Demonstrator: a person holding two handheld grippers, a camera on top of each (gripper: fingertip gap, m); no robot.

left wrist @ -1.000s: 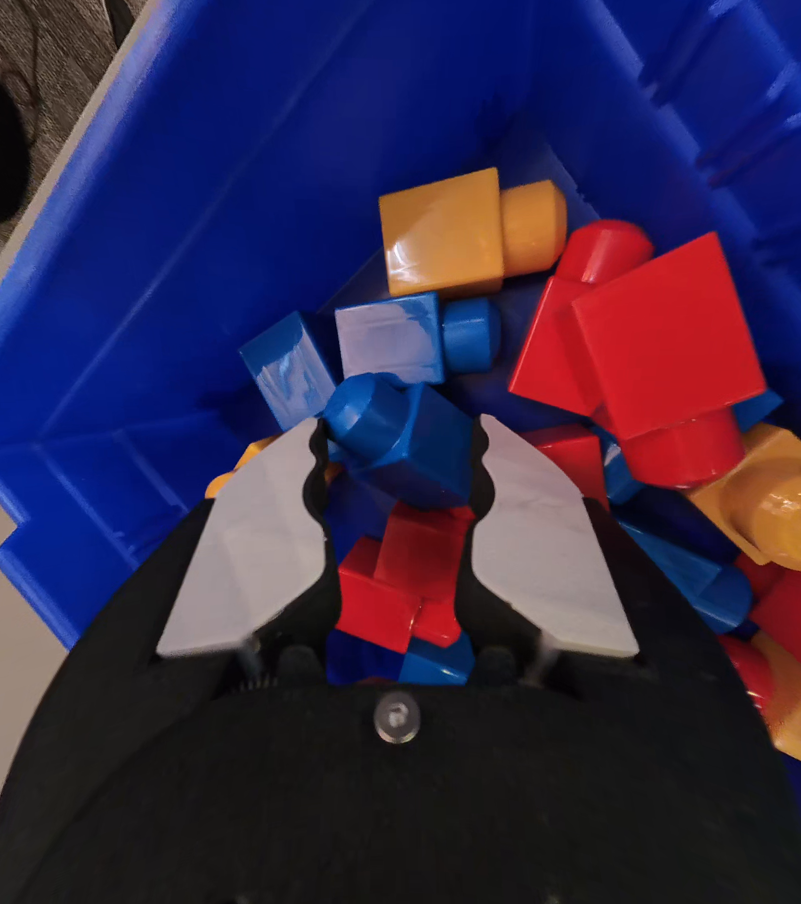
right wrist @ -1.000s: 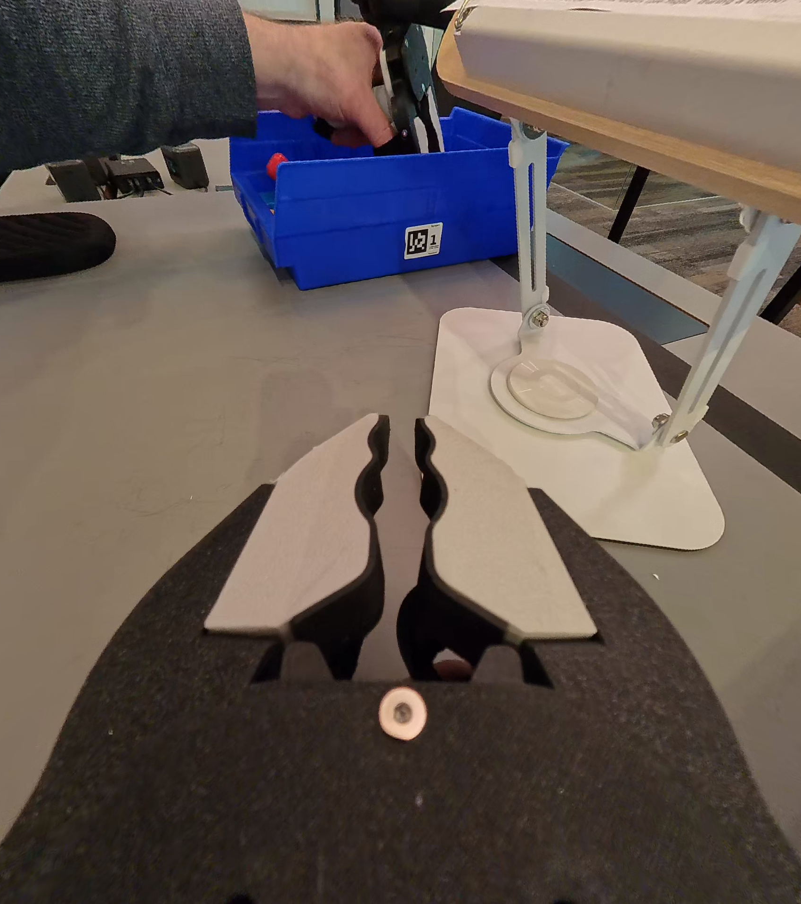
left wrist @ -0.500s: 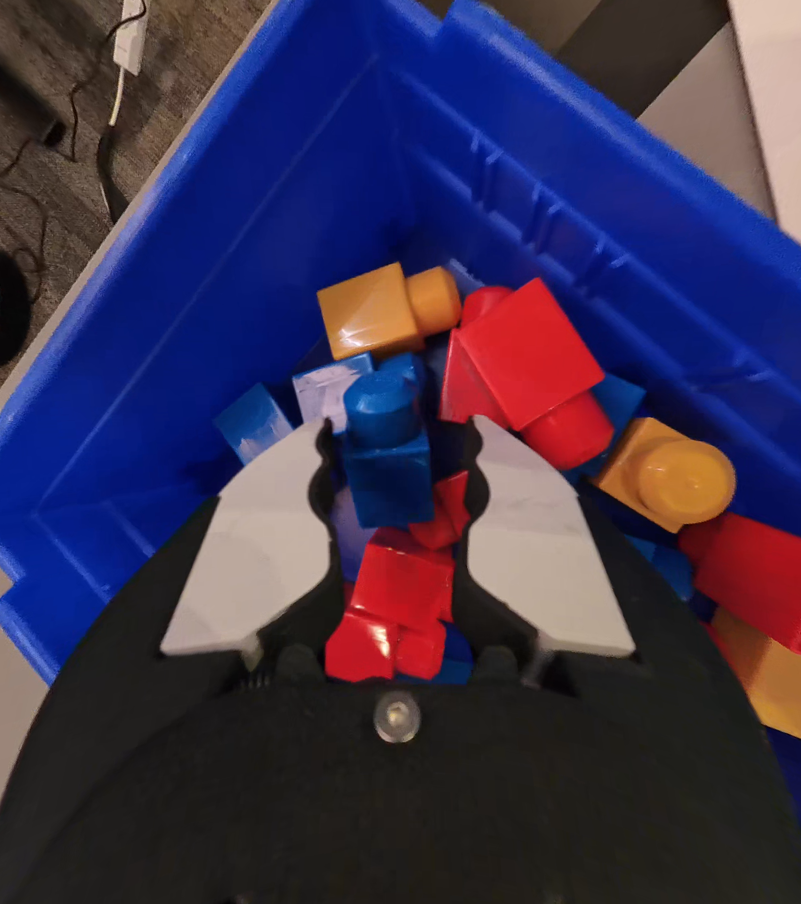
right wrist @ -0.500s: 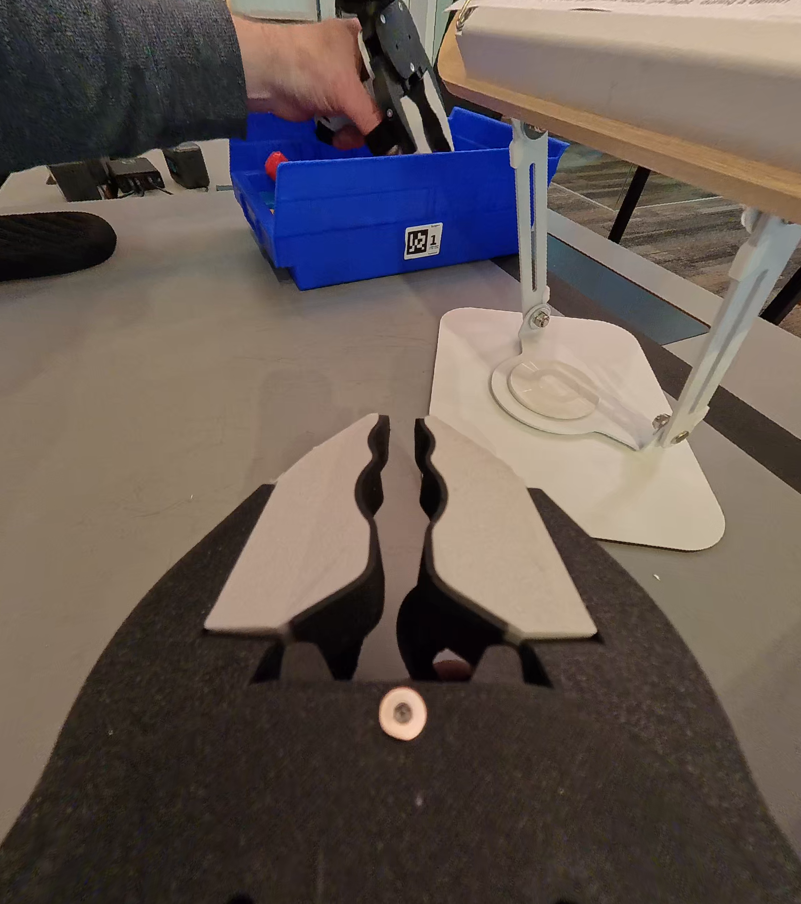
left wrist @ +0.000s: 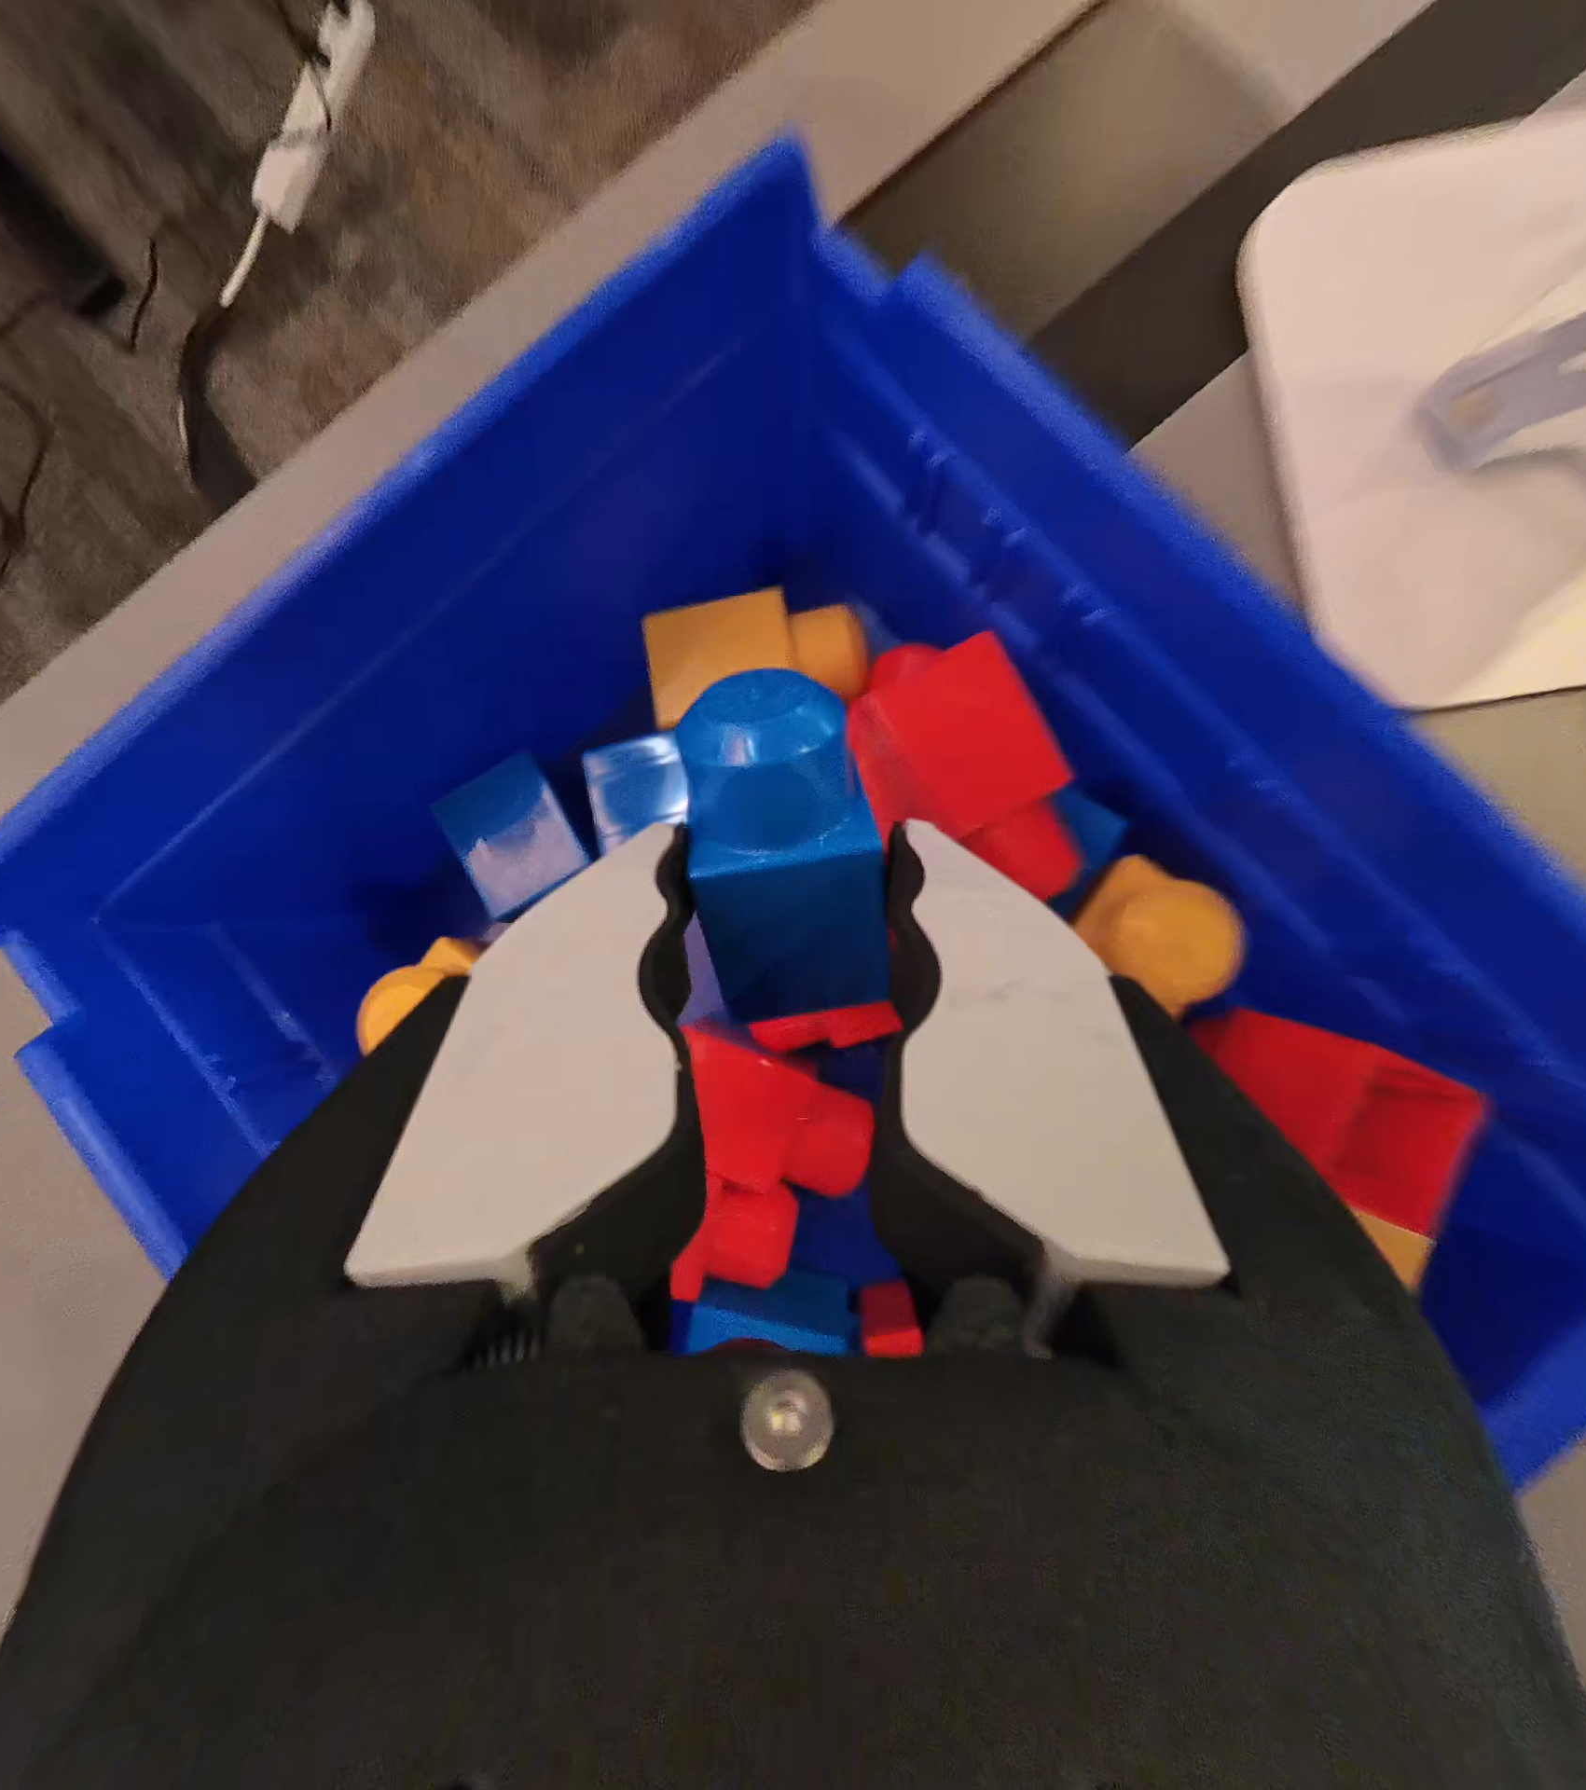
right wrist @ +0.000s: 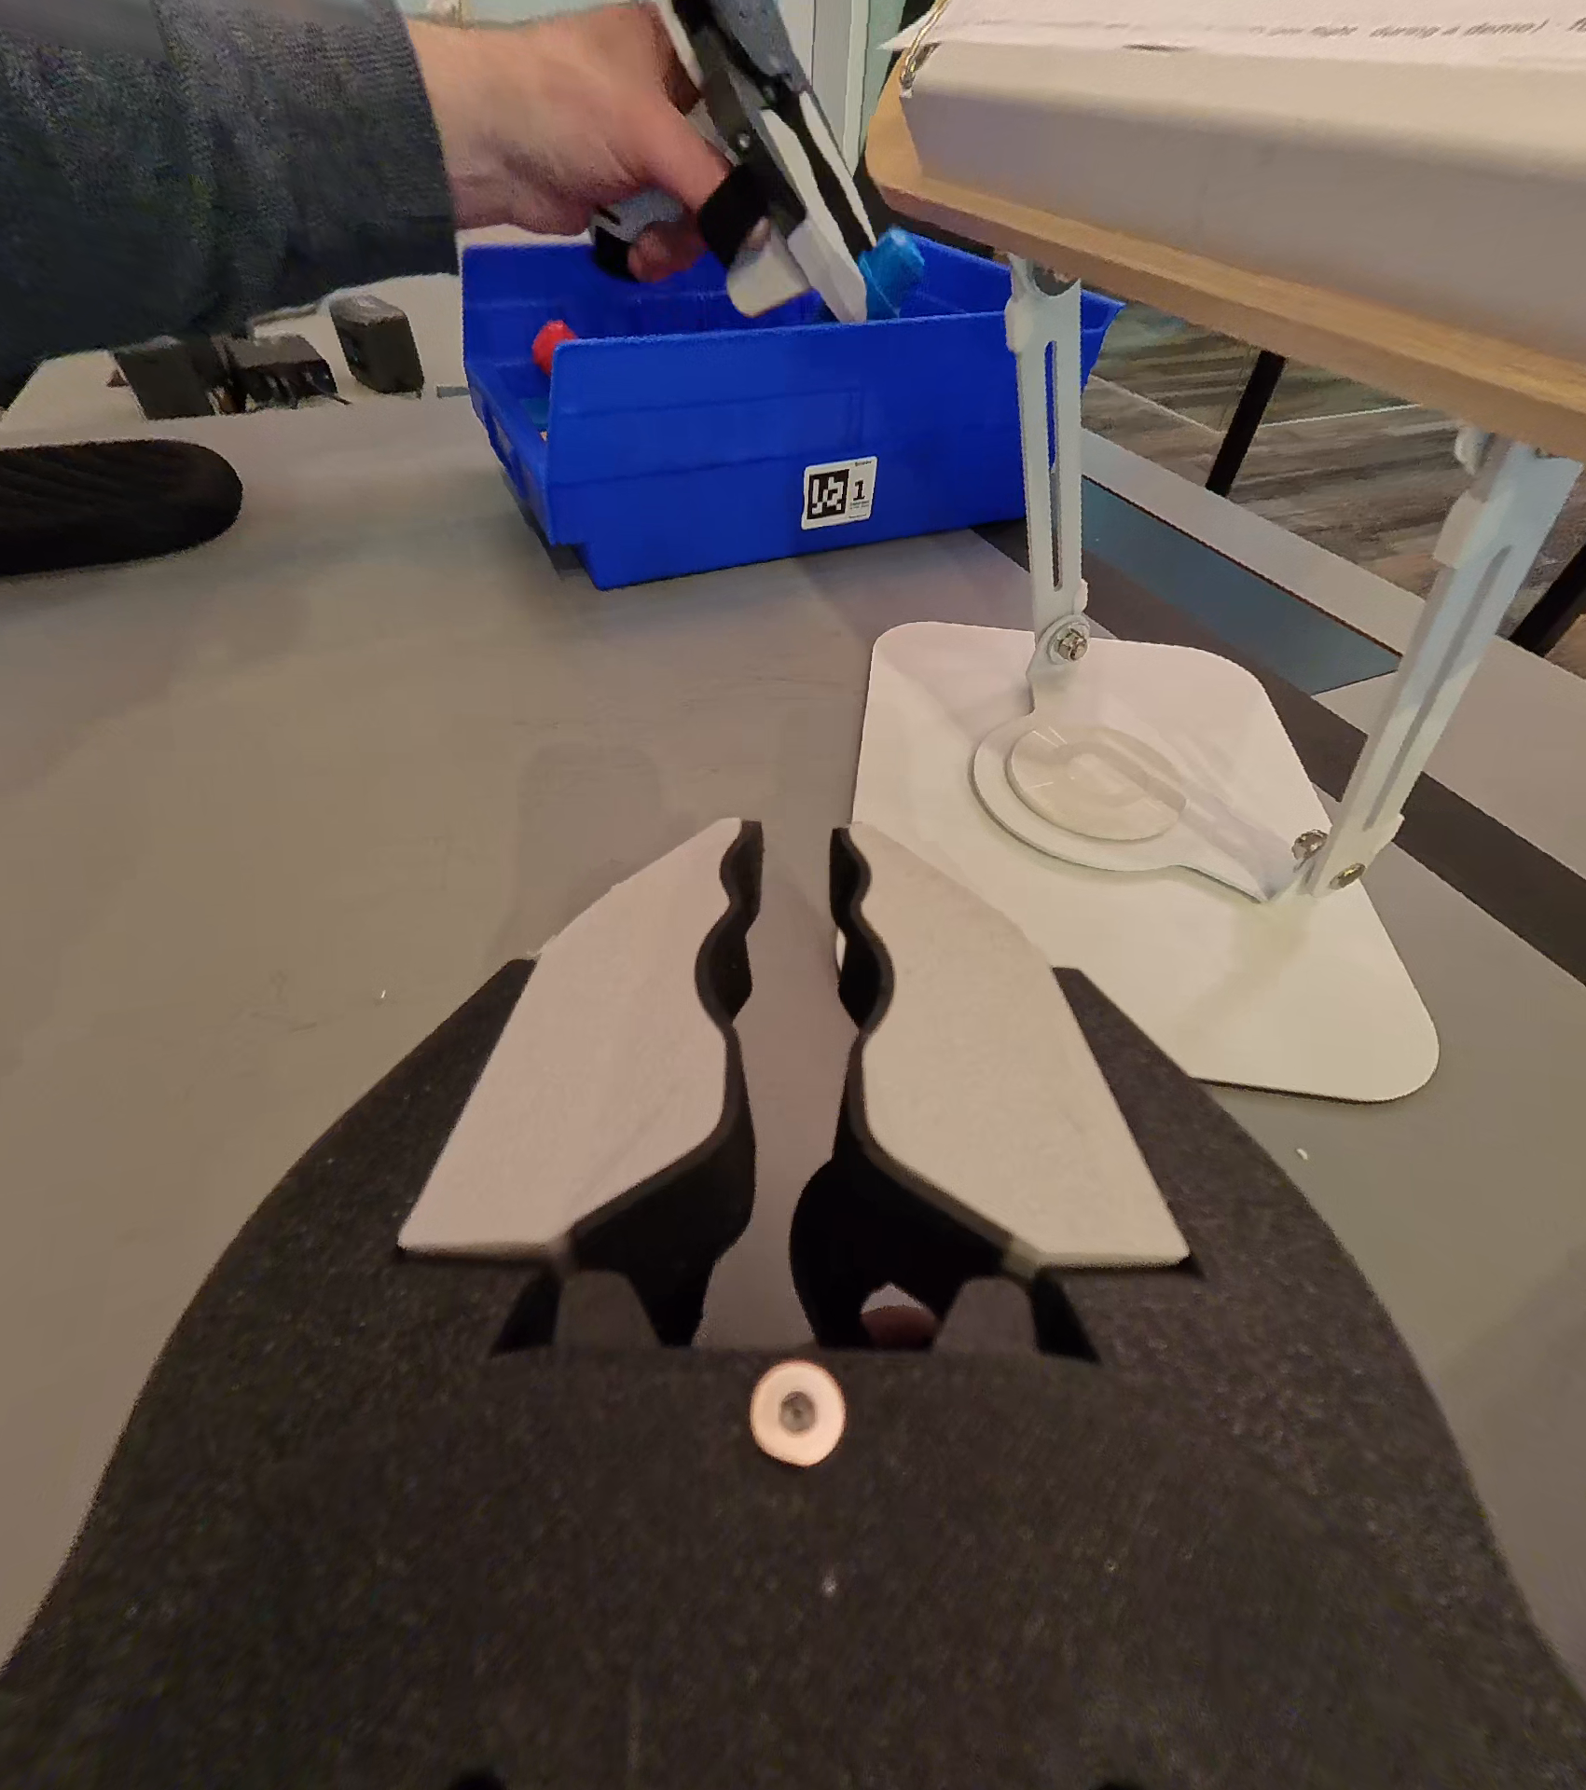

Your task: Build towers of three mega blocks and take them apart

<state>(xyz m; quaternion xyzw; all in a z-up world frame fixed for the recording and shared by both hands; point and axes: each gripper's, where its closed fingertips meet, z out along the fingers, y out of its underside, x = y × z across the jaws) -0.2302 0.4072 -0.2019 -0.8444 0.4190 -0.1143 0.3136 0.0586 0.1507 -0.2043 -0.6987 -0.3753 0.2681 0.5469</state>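
My left gripper (left wrist: 781, 852) is shut on a blue mega block (left wrist: 784, 872), stud pointing away from me, and holds it above the blue bin (left wrist: 401, 697). The bin holds several loose red, yellow and blue blocks, among them a red block (left wrist: 958, 736) and a yellow block (left wrist: 721, 644). In the right wrist view the left gripper (right wrist: 827, 262) shows over the bin (right wrist: 721, 436) with the blue block (right wrist: 895, 266) at its tips. My right gripper (right wrist: 793, 848) hovers low over the grey table (right wrist: 285, 775), its jaws a narrow gap apart with nothing between them.
A white stand base (right wrist: 1157, 872) with slanted metal legs sits right of my right gripper, under a raised wooden board (right wrist: 1254, 320). A black padded shape (right wrist: 43, 504) lies at the table's far left. A person's hand and sleeve (right wrist: 188, 165) hold the left gripper. Some 40 cm of space lies between my two pairs of fingers.
My left gripper's pads closed on the blue block and lifted it up out of the pile; the bin now looks farther away. My right gripper stayed in place.
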